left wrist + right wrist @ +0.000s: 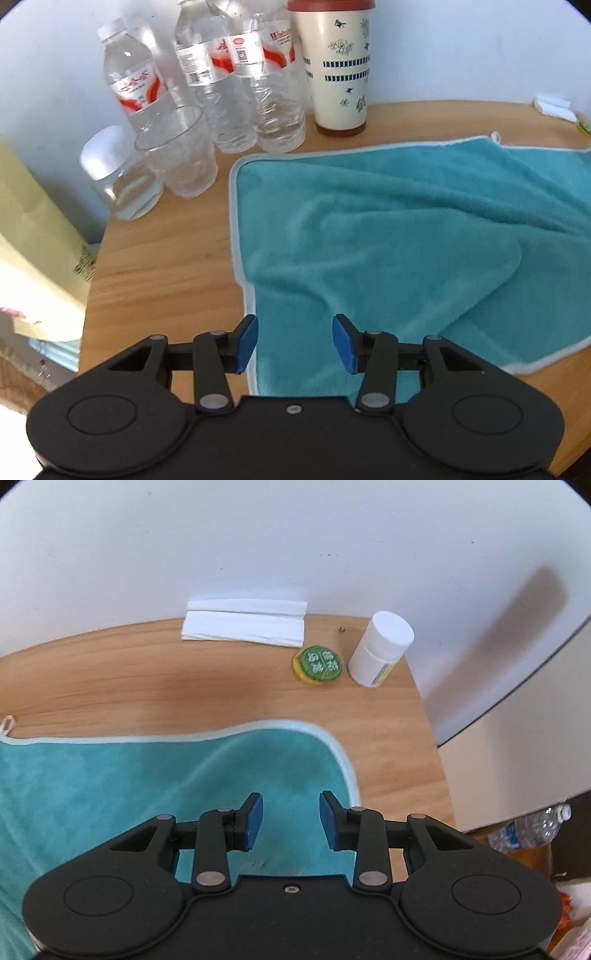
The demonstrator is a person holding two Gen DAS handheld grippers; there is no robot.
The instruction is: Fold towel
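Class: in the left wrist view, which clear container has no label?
The plastic cup: open-topped and unlabelled, unlike the red-labelled bottles behind it.

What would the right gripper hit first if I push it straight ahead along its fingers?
Probably the teal towel beneath the open right gripper, then bare table; the folded tissue by the wall lies farther on. Depth is unclear.

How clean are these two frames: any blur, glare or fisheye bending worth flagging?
Left wrist view: the water bottles catch bright glare and lean with the fisheye curve, and the towel looks soft, slightly blurred. Right wrist view: the wooden table edge bows strongly, a diffuse shadow smears the white wall at right, and the towel pile is blurred while the green tin stays fairly legible.
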